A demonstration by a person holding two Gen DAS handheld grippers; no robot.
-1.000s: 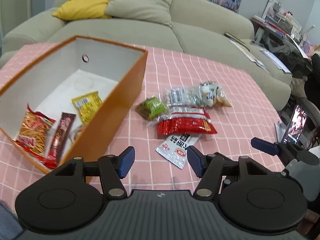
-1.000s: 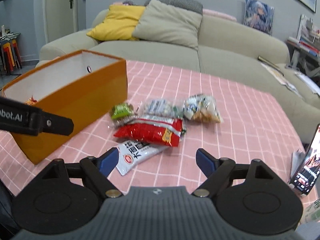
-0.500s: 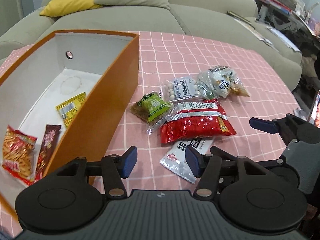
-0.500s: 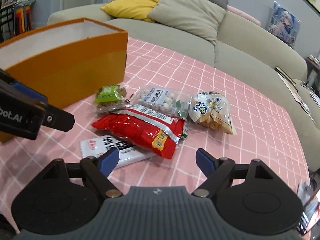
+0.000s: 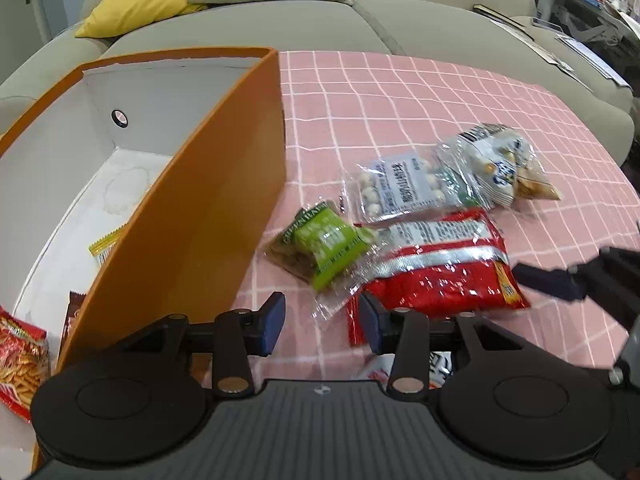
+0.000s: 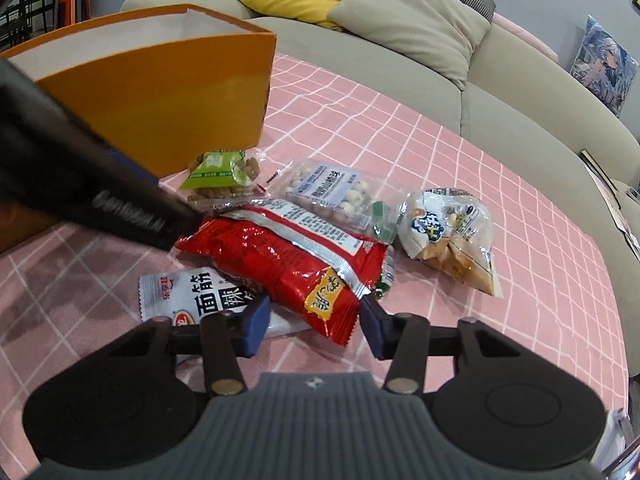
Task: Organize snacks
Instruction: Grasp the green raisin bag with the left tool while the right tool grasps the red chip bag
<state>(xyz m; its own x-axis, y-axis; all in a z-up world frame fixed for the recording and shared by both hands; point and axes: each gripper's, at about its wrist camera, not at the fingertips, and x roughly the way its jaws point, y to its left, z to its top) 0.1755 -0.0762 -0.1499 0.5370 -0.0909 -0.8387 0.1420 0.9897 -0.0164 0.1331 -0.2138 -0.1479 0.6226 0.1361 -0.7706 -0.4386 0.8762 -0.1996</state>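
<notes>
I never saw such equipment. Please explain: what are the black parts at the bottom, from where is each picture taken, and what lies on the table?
A person holds a two-finger tool in each hand; a camera on each looks along its fingers. One picture comes from the left gripper, the other from the right gripper. On the pink checked tablecloth stands an orange box with some snacks inside. Beside it lie a green packet, a red bag, a white packet and two clear bags. Both pairs of fingers have just been closing but grip nothing: the green packet's wrapper edge is between the left ones, the red bag's corner between the right ones.
</notes>
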